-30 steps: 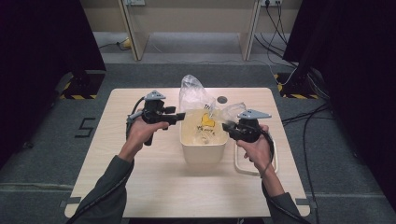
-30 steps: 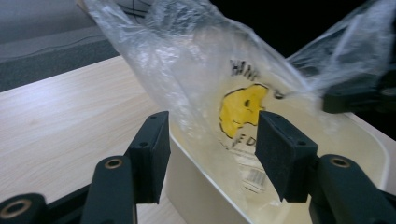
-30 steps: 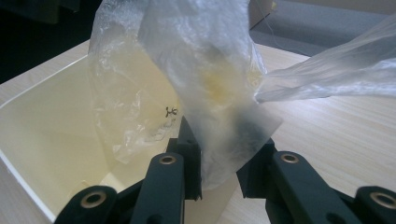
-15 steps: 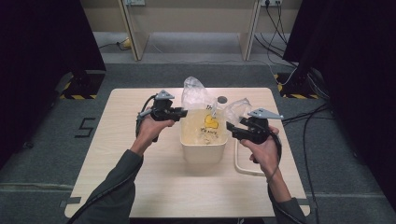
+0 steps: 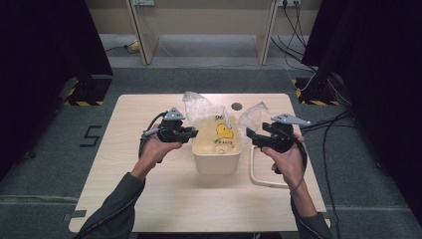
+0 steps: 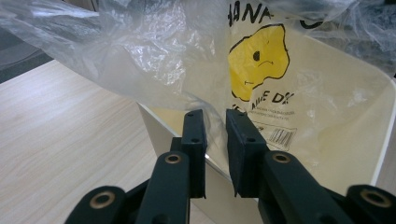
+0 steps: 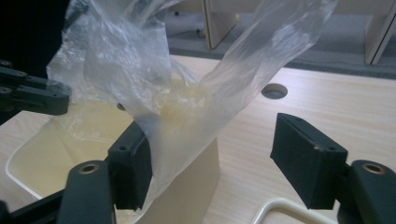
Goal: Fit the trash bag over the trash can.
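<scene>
The bag (image 5: 219, 132) (yellow face print) sits in the bin (image 5: 217, 158). At the bin's left rim the left gripper (image 6: 215, 126), jaws just closing, pinches bag film. At its right rim the right gripper (image 7: 212, 161) has just opened wide, one pad touching plastic.

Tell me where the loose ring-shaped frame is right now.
In the high view the frame lies flat on the table, just right of the cream bin, under the right gripper.
</scene>
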